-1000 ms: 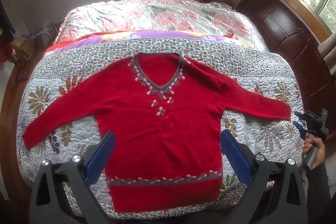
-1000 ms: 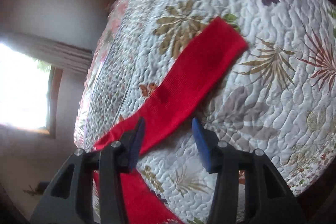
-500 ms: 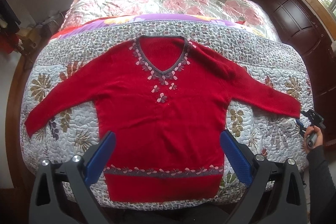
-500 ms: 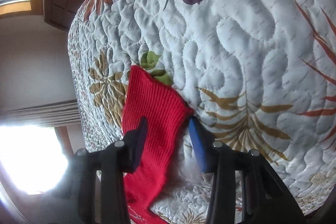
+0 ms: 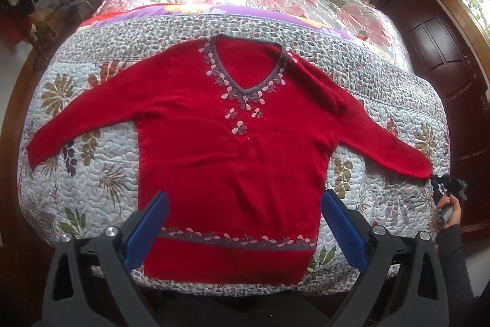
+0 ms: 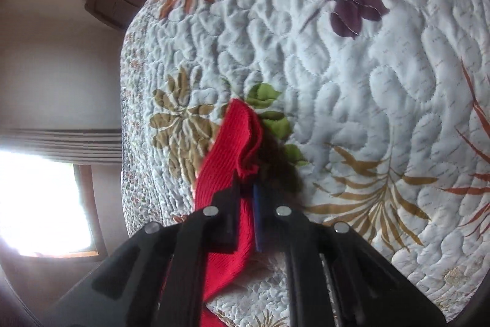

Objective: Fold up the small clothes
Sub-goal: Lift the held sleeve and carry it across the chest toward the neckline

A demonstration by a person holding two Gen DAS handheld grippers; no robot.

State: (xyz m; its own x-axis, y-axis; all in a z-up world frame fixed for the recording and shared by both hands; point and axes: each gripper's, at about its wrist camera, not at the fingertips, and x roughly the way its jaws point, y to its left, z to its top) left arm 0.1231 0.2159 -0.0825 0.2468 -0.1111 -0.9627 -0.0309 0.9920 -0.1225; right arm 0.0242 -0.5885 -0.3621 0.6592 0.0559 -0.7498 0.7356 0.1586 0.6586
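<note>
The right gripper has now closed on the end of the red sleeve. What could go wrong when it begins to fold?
1. The right gripper pinches only the bunched cuff of the red knitted V-neck sweater; the knit may slip out.
2. Only one point is held, so pulling could drag the body across the white quilted leaf-print bedspread.
3. The open left gripper hovers and pins nothing.

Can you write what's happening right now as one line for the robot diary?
step: grab sleeve | right tool: shut on red sweater cuff | left tool: open, above hem | sweater: flat on quilt
</note>
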